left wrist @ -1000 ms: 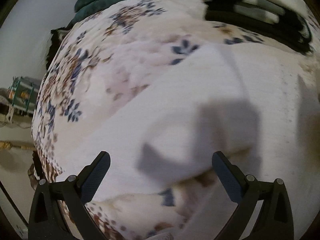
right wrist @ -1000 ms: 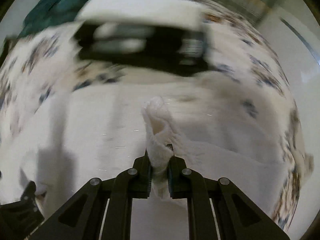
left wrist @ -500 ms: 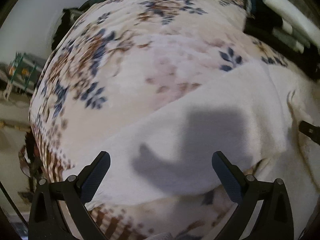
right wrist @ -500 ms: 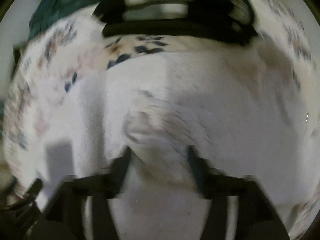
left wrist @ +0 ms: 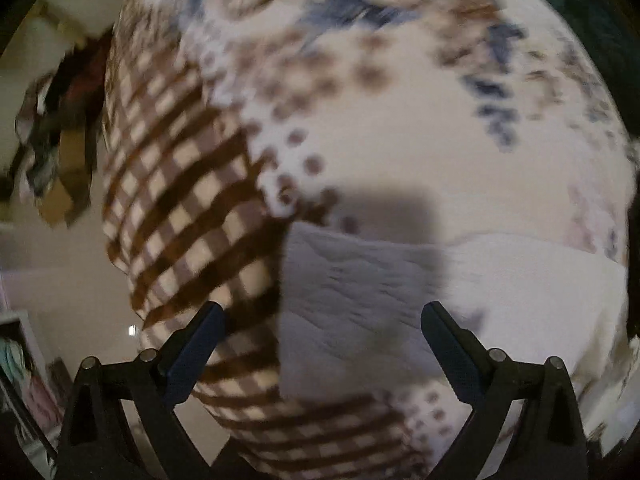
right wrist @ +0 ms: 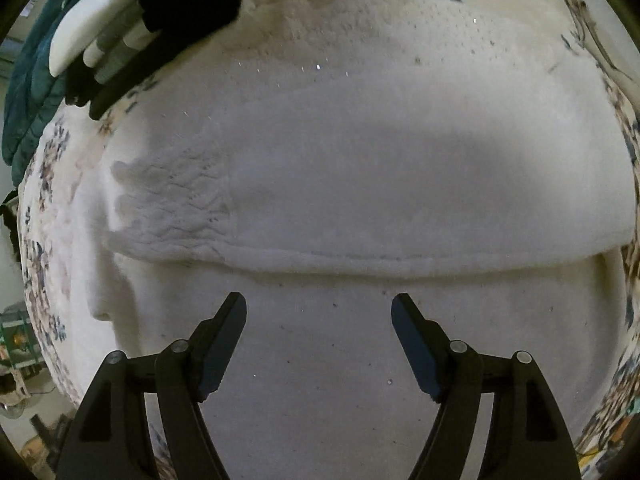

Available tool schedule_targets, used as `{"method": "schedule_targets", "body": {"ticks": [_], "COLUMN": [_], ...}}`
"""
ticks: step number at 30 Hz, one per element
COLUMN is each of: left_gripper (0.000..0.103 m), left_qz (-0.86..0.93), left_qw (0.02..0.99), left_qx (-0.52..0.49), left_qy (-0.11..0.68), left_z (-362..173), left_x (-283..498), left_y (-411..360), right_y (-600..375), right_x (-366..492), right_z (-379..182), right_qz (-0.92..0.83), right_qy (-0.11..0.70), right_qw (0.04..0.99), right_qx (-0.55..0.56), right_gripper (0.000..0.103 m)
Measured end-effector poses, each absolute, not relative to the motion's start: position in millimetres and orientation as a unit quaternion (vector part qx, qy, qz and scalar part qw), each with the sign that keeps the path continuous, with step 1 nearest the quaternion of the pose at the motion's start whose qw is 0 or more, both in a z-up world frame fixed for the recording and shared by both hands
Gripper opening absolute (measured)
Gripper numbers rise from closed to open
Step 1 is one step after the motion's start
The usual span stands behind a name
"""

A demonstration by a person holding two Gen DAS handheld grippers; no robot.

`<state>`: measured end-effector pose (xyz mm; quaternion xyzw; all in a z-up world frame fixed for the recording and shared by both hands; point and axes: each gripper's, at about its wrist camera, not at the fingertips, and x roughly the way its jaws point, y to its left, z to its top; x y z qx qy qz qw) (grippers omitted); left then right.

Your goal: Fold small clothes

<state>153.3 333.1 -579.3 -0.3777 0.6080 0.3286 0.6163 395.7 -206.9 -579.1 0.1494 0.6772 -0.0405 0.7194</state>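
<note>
Now the right gripper, jaws just opened, has released the white knit garment, leaving it folded over. Left gripper hangs open at its corner, empty.

Garment white. Blanket cream, blue-brown florals, brown check at 9 o'clock. Stack at 11 o'clock: black, white, grey.

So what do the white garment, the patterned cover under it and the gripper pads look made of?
White garment: seemingly soft knit or fleece, matte, with a fuzzy nap and a ribbed, crinkled cuff. Patterned cover: plush-looking fabric with printed flowers, dots and brown checks, though blurred. Right hand-held gripper: matte black plastic fingers, dark finely ridged pads, possibly rubber.
</note>
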Motion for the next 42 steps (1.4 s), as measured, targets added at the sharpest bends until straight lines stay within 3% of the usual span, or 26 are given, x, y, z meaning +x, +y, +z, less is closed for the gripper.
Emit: {"method": "schedule_targets", "body": {"ticks": [2, 3, 4, 5, 6, 10, 17, 20, 21, 22, 24, 27, 31, 32, 33, 34, 42], "left_gripper": [0.073, 0.056, 0.032, 0.016, 0.008, 0.007, 0.011, 0.026, 0.039, 0.059, 0.066, 0.066, 0.062, 0.053, 0.023, 0.011, 0.008], "left_qz": [0.317, 0.317, 0.322, 0.328, 0.331, 0.343, 0.345, 0.311, 0.301, 0.294, 0.288, 0.291, 0.33, 0.341, 0.35, 0.351, 0.318], "left_qw": [0.61, 0.612, 0.621, 0.637, 0.648, 0.687, 0.689, 0.679, 0.672, 0.657, 0.638, 0.607, 0.605, 0.612, 0.624, 0.637, 0.747], "left_qx": [-0.4, -0.4, -0.394, -0.379, -0.37, -0.383, -0.428, -0.475, -0.495, -0.527, -0.571, -0.611, -0.589, -0.571, -0.543, -0.512, -0.33], "left_qy": [0.606, 0.604, 0.596, 0.586, 0.578, 0.513, 0.472, 0.465, 0.461, 0.451, 0.428, 0.417, 0.422, 0.428, 0.44, 0.457, 0.481], "left_z": [-599.5, -601.4, -596.5, -585.9, -576.5, -540.3, -545.8, -553.3, -557.6, -565.4, -572.6, -597.5, -611.7, -608.4, -603.1, -598.0, -504.3], "left_x": [156.4, 159.9, 164.0, 168.4, 172.0, 175.8, 172.2, 151.8, 143.5, 131.7, 111.9, 110.1, 135.7, 143.0, 153.3, 164.4, 235.8], "left_y": [336.7, 336.7, 335.9, 334.6, 334.9, 361.0, 417.1, 414.2, 409.7, 405.6, 396.0, 390.0, 393.0, 393.8, 393.4, 392.0, 327.8], "right_y": [-205.0, -200.3, -198.5, -196.0, -194.1, -184.5, -177.1, -170.3, -169.4, -163.3, -160.4, -157.5, -151.9, -152.1, -153.0, -154.4, -189.7], "right_x": [392.4, 392.4, 391.0, 389.5, 388.6, 386.3, 390.1, 391.4, 390.8, 393.7, 393.1, 390.3, 389.9, 389.5, 389.2, 389.1, 383.8], "right_z": [-581.0, -580.6, -579.9, -577.3, -574.9, -565.4, -556.1, -554.5, -553.4, -554.8, -554.7, -553.8, -555.6, -555.1, -554.0, -552.7, -544.1], "right_qz": [-0.037, -0.034, -0.031, -0.027, -0.025, -0.022, -0.034, -0.039, -0.039, -0.041, -0.044, -0.048, -0.052, -0.055, -0.058, -0.06, -0.062], "right_qy": [0.679, 0.68, 0.68, 0.68, 0.679, 0.674, 0.675, 0.675, 0.675, 0.675, 0.678, 0.68, 0.681, 0.68, 0.68, 0.679, 0.672], "right_qw": [0.718, 0.719, 0.719, 0.721, 0.722, 0.73, 0.73, 0.732, 0.732, 0.731, 0.729, 0.726, 0.727, 0.728, 0.728, 0.729, 0.735], "right_qx": [0.146, 0.141, 0.136, 0.132, 0.13, 0.113, 0.101, 0.087, 0.086, 0.085, 0.087, 0.087, 0.074, 0.069, 0.067, 0.067, 0.073], "right_gripper": [0.077, 0.077, 0.077, 0.077, 0.077, 0.077, 0.077, 0.077, 0.077, 0.077, 0.077, 0.077, 0.077, 0.077, 0.077, 0.077, 0.077]}}
